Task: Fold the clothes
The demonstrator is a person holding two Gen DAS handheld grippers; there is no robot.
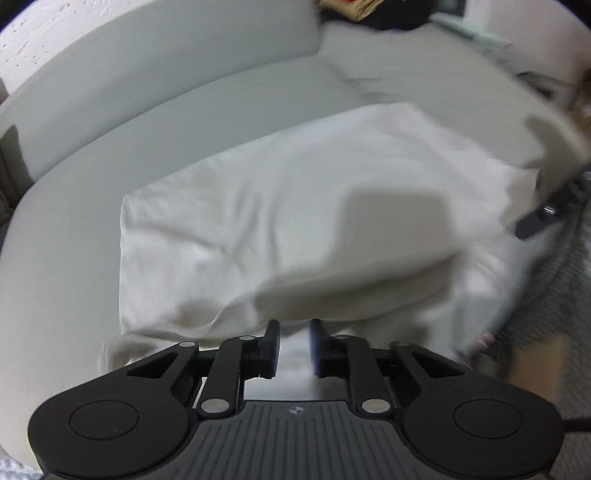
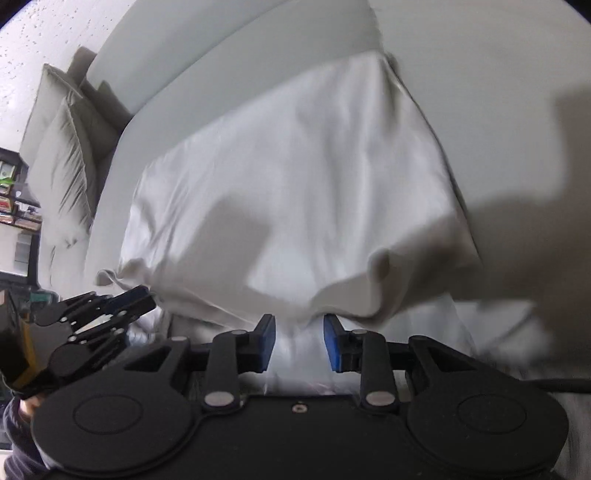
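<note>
A white garment (image 1: 295, 221) lies spread on a pale grey sofa seat (image 1: 74, 229), w/ its near edge doubled over into a thick soft fold just in front of both claws. Left gripper (image 1: 294, 347) points down at that near edge; its jaws stand partly apart, a clear gap between the blue pads, white cloth showing through the gap below but not pinched, so it holds nothing. Right gripper (image 2: 299, 341) is the same: jaws part open, blue pads clear of the cloth, the folded lip of the garment (image 2: 295, 177) hanging just beyond the tips, approx. centred on the gap. In the right wrist view the left gripper (image 2: 142, 295) shows at the near left, beside the garment's left corner, w/ a dark sleeve (image 2: 18, 443) below it. In the left wrist view the right gripper's black tip (image 1: 535, 221) shows at the far right edge of the cloth. Grey cushions (image 2: 66, 166) stand at the sofa's left end; dark clothes (image 1: 373, 13), prob. a heap, blurred, sit at the far end of the seat.
</note>
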